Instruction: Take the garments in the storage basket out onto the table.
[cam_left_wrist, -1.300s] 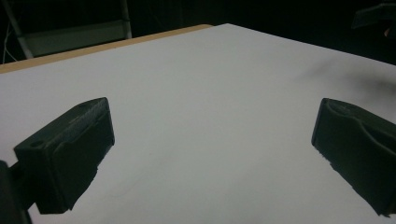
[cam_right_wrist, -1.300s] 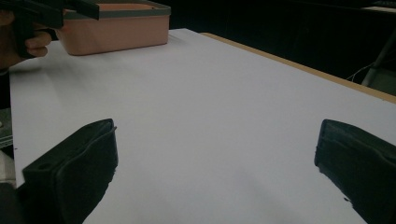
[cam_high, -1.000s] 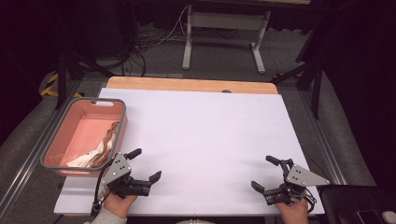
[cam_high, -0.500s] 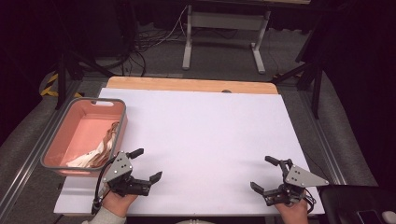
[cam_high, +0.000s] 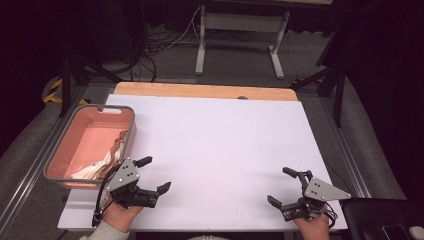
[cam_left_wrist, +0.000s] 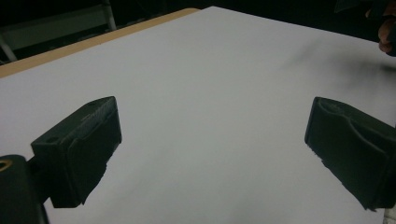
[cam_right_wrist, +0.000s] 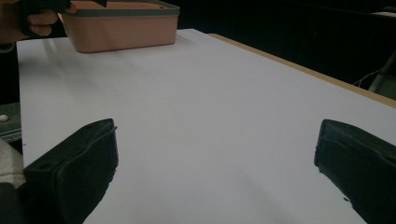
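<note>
At lower left of the high view, the left gripper (cam_high: 154, 175) hovers spread and empty beside a salmon rectangular plastic bin (cam_high: 65, 142) holding crumpled pale cloth (cam_high: 102, 162). Lower right, the right gripper (cam_high: 283, 186) gapes empty over the smooth white table (cam_high: 220, 145).

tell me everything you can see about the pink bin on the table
The pink rectangular plastic bin with a grey rim sits upright at the left edge of the white table surface, its long side running away from the person. It has rounded corners, sloping walls and a slot-shaped handle cutout at its far end. Crumpled beige and white cloth lies inside at the near right corner, partly draped up the wall. The left gripper is just beside that corner with fingers open; whether it touches the bin is unclear.
</note>
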